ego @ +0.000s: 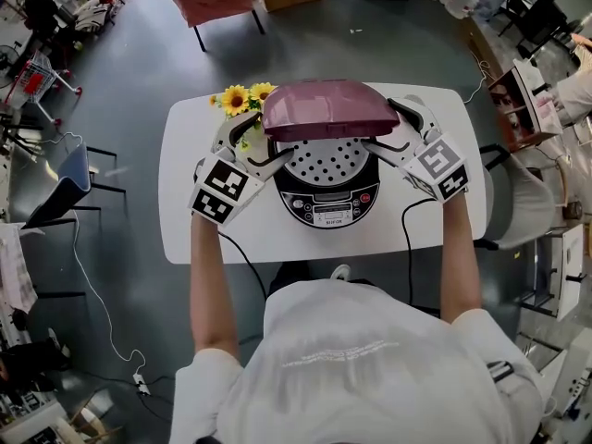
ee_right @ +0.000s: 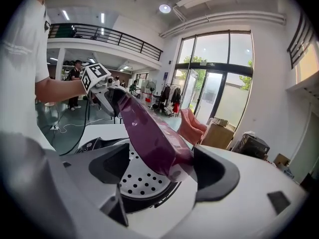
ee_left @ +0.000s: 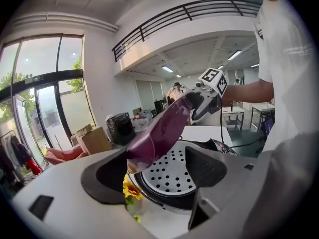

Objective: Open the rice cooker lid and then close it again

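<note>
Rice cooker (ego: 328, 197) sits in the middle of the white surface (ego: 185, 155), its control panel (ego: 330, 213) facing the person. Its maroon lid (ego: 328, 109) is raised and tilted back, which bares the perforated plate (ego: 331, 160) underneath. The left tongs (ego: 257, 146) reach in at the lid's left edge and the right tongs (ego: 393, 129) at its right edge. Both are spread wide, with a corner of the lid between their jaws but not pinched. Sunflowers (ego: 242, 97) stand just behind the cooker on the left.
</note>
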Action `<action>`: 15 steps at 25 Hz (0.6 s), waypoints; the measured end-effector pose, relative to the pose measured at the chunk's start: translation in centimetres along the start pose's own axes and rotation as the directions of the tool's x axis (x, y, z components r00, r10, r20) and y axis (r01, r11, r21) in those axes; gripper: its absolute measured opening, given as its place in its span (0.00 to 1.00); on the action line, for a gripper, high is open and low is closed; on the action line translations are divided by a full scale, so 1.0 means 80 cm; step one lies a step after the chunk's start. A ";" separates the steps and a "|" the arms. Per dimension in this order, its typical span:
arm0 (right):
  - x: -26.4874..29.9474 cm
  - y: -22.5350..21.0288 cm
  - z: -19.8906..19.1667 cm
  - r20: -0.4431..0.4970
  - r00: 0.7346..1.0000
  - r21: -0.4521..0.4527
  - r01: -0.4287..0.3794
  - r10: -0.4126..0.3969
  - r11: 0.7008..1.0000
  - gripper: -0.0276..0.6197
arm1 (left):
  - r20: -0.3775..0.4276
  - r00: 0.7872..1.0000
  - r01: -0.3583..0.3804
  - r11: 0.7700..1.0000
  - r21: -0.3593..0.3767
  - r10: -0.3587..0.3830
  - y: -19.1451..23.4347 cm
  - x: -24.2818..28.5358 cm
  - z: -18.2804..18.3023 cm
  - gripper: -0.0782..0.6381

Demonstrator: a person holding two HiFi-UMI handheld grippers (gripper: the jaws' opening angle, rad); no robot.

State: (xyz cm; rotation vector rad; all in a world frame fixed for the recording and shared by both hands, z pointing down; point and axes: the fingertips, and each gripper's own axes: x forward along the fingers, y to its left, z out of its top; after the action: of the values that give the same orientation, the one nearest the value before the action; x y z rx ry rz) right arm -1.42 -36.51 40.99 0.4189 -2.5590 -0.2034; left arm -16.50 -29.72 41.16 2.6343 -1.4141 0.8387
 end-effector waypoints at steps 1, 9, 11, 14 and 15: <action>-0.002 0.004 -0.001 -0.004 1.000 -0.007 0.000 0.000 1.000 0.65 | -0.011 1.000 -0.001 1.000 0.005 0.001 -0.003 -0.001 -0.002 0.63; -0.017 0.042 -0.015 -0.043 0.998 -0.038 -0.047 0.046 0.998 0.66 | -0.074 0.997 0.012 1.000 0.000 -0.012 -0.035 -0.007 -0.021 0.64; -0.019 0.050 -0.017 -0.042 0.998 -0.039 -0.058 0.056 0.998 0.67 | -0.079 0.997 0.007 1.000 -0.011 -0.008 -0.040 -0.009 -0.023 0.64; -0.022 0.064 -0.024 -0.063 0.995 -0.046 -0.079 0.076 0.996 0.67 | -0.086 0.996 0.010 1.000 -0.028 -0.012 -0.049 -0.008 -0.030 0.65; -0.022 0.070 -0.027 -0.074 0.994 -0.049 -0.090 0.087 0.995 0.67 | -0.086 0.996 0.014 0.999 -0.037 -0.017 -0.053 -0.008 -0.033 0.65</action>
State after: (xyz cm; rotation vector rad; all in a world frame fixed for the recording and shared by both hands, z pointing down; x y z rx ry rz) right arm -0.25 -30.80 43.21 0.2875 -2.4901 -0.2180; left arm -14.64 -26.04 43.98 2.5457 -1.3732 0.9050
